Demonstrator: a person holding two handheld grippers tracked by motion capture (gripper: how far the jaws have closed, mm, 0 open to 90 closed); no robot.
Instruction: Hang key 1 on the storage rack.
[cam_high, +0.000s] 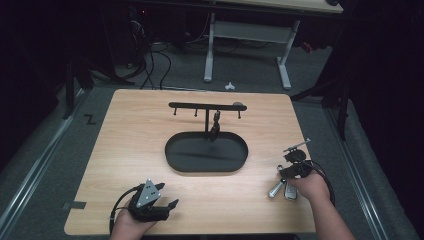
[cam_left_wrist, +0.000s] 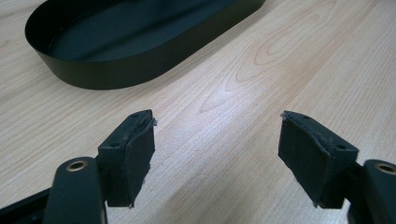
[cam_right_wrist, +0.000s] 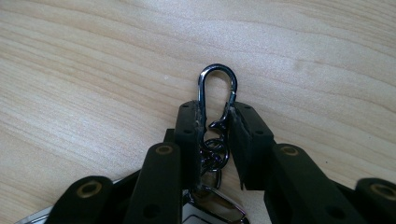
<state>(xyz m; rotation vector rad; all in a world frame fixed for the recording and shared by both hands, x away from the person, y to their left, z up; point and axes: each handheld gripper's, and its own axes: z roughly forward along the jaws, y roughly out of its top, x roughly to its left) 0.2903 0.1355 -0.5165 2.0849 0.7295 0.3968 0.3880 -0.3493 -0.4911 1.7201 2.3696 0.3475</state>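
A light wooden counter (cam_high: 125, 150) carried a black oval metal tray (cam_high: 206, 154) with a hook rail. Near its front edge the left tool (cam_left_wrist: 217, 140) gaped wide over bare wood, while the right tool (cam_right_wrist: 215, 128) clamped a dark metal carabiner keychain (cam_right_wrist: 217, 86) at the counter's right.
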